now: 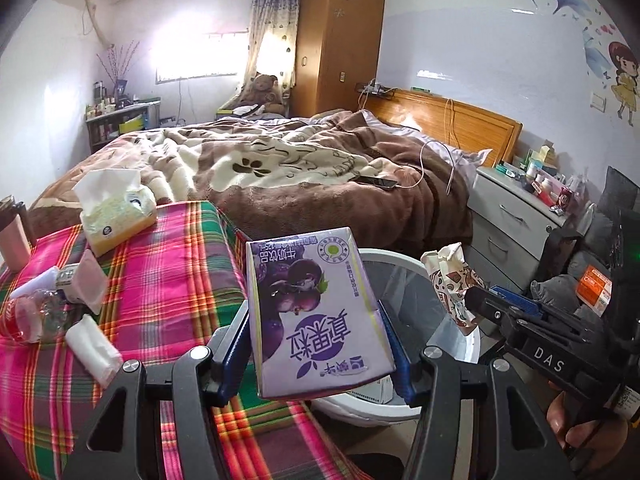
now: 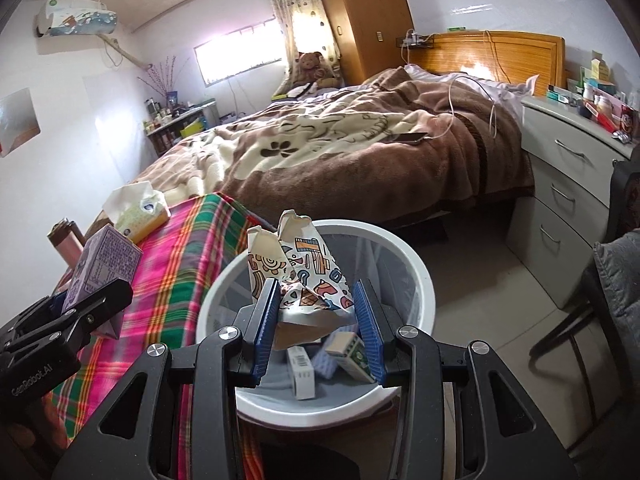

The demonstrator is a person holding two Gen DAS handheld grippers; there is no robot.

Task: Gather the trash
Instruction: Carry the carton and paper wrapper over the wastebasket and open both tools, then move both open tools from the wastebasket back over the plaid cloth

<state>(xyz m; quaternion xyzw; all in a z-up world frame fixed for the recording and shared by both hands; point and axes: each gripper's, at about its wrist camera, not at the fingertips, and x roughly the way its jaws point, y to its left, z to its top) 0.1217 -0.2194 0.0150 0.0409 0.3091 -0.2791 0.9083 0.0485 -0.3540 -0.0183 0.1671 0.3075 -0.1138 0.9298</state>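
My left gripper (image 1: 316, 344) pinches the purple milk carton (image 1: 316, 312) at the edge of the white bin (image 2: 416, 280), above the plaid tabletop (image 1: 168, 280). My right gripper (image 2: 318, 328) clamps a crumpled patterned wrapper (image 2: 304, 276) directly over that bin, where boxes lie inside.

Bin sitting right of the tabletop — bed lying behind.
Tissue box (image 1: 118, 210) is resting on the tabletop's (image 1: 168, 280) far edge; small boxes are lying in the bin (image 2: 416, 280); the bed (image 1: 280, 168) is lying behind — nightstand (image 2: 568, 184) standing to its right.
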